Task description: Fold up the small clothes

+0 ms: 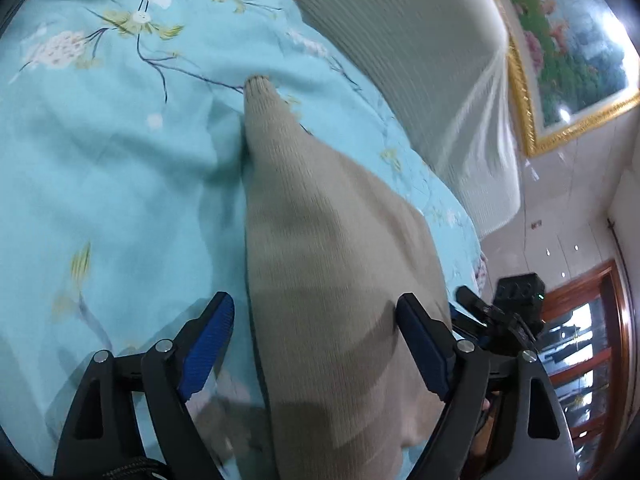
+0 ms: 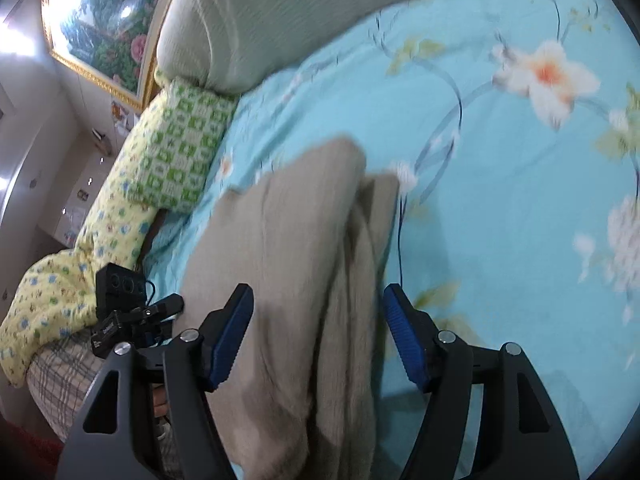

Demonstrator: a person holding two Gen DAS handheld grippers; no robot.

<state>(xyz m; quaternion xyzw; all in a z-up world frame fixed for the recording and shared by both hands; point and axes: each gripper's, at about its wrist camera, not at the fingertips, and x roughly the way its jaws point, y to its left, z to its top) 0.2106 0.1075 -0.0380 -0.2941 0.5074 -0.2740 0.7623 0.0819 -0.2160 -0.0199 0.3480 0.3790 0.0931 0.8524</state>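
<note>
A beige knit garment lies folded into a long narrow shape on the turquoise floral bedsheet, one thin end pointing away. My left gripper is open and straddles its near part; the left pad stands clear of the cloth and the right pad is at the cloth's edge. In the right wrist view the same garment shows layered folds. My right gripper is open over it, with the cloth lying between the blue pads and not pinched. A bit of a hand shows under each gripper.
A cream padded headboard runs along the far side of the bed. A green and yellow patterned quilt lies bunched at the bed's left end. A gold-framed painting hangs on the wall, and a wooden door frame stands beyond the bed.
</note>
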